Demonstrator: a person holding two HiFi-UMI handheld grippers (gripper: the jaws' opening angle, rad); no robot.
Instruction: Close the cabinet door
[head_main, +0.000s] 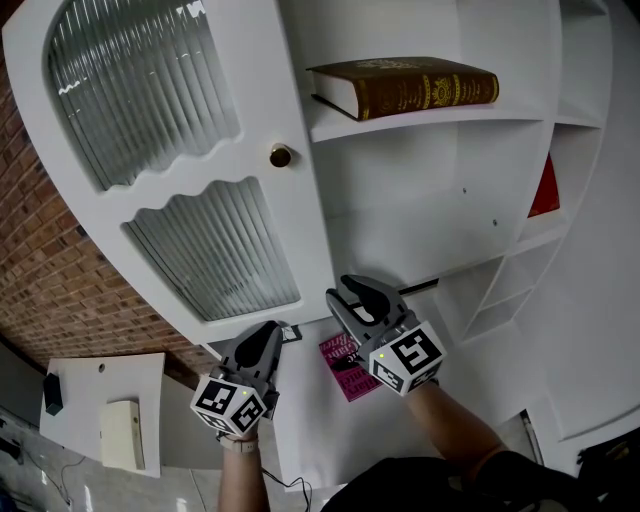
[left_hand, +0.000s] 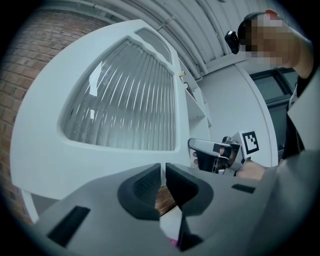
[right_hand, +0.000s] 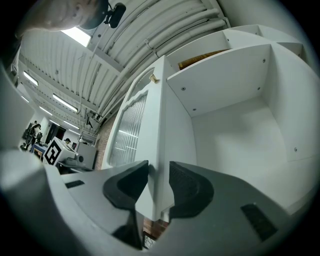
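Workshop-like industrial hall: ribbed metal ceiling (right_hand: 125, 55), strip lights (right_hand: 65, 102), bare brick wall (head_main: 50, 270).

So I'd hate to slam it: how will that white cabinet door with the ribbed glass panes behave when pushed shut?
Probably rigid: the thick white edge of the cabinet door runs straight between the jaws of the right hand-held gripper. The two ribbed glass panes likely make it heavyish, and fragile if slammed. The painted surface looks smooth, so the pads might slip.

pink book (head_main: 345, 375) half hidden, door (head_main: 255, 110) top cut off
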